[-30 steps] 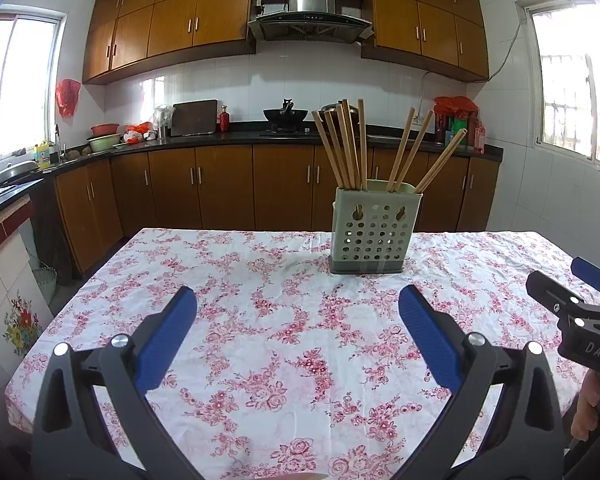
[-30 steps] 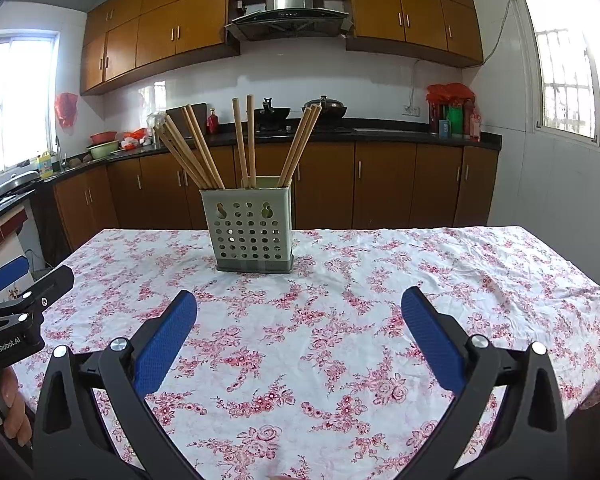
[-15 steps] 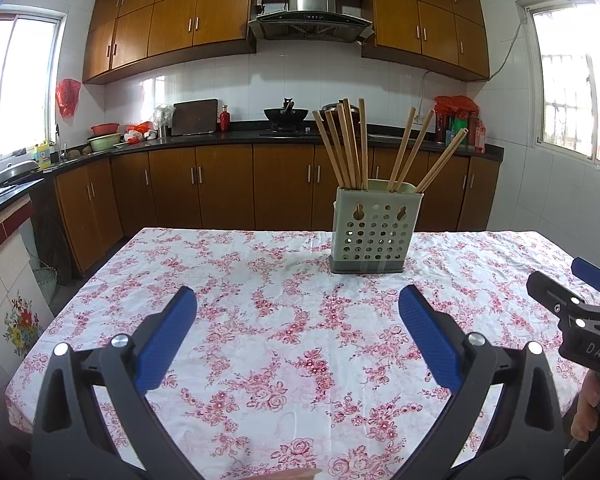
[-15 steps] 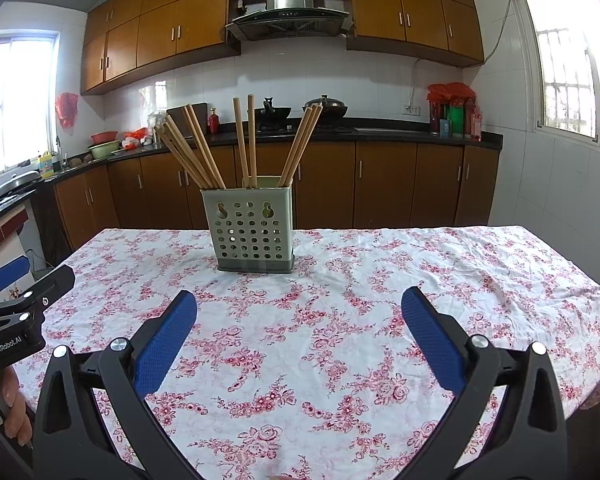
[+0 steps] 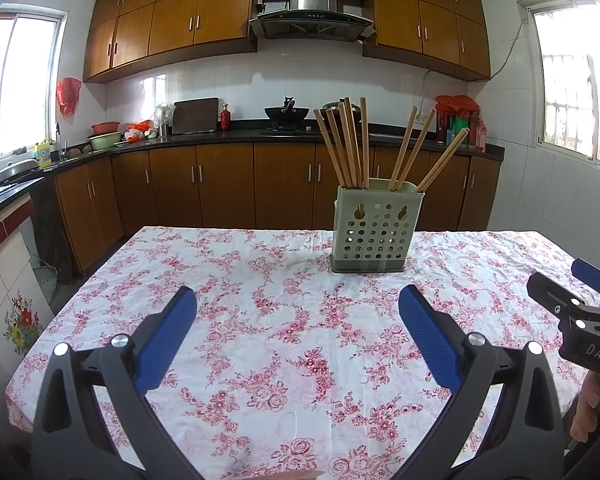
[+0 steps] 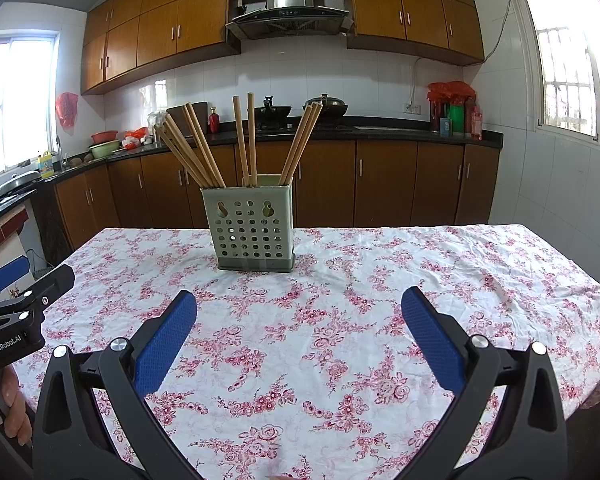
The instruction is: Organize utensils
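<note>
A pale green perforated utensil holder (image 5: 376, 230) stands upright on the floral tablecloth (image 5: 260, 320), far side of the table; it also shows in the right wrist view (image 6: 250, 228). Several wooden chopsticks (image 5: 350, 144) stand in it, fanned out (image 6: 244, 140). My left gripper (image 5: 298, 320) is open and empty, above the cloth well short of the holder. My right gripper (image 6: 299, 320) is open and empty too, to the right of the left one. Each gripper shows at the edge of the other's view.
Kitchen counters with brown cabinets (image 5: 228, 184) run behind the table, with a wok (image 5: 286, 112) on the stove. The table's left edge (image 5: 72, 300) and right edge (image 6: 596, 288) drop off to the floor.
</note>
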A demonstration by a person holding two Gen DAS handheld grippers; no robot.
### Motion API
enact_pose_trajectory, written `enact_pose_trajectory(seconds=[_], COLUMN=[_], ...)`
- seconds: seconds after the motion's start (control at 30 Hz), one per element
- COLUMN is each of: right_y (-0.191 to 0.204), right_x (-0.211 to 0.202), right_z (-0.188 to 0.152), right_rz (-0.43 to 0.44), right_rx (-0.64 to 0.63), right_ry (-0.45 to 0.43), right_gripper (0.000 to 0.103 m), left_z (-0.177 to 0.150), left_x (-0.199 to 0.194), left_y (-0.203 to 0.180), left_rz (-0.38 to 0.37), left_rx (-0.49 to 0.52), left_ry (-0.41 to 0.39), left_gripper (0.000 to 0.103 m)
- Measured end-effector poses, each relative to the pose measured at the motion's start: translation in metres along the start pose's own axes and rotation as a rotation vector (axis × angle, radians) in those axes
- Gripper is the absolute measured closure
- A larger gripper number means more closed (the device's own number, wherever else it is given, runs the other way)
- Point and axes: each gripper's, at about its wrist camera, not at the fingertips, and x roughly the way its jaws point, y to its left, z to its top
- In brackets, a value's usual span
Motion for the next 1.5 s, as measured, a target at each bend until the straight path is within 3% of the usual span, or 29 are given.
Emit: enact_pose_trajectory(seconds=[1.5], right_y=[0.0022], right_x=[0.0010], right_z=[-0.0032], right_rz=[0.003], right_rx=[0.008], right_ry=[0.004], right_gripper=[0.002], left_z=[-0.0068], left_x=[0.0023], left_y=[-0.0007], left_rz=[0.017], left_rx=[-0.007], left_ry=[0.006], left_gripper=[0.004])
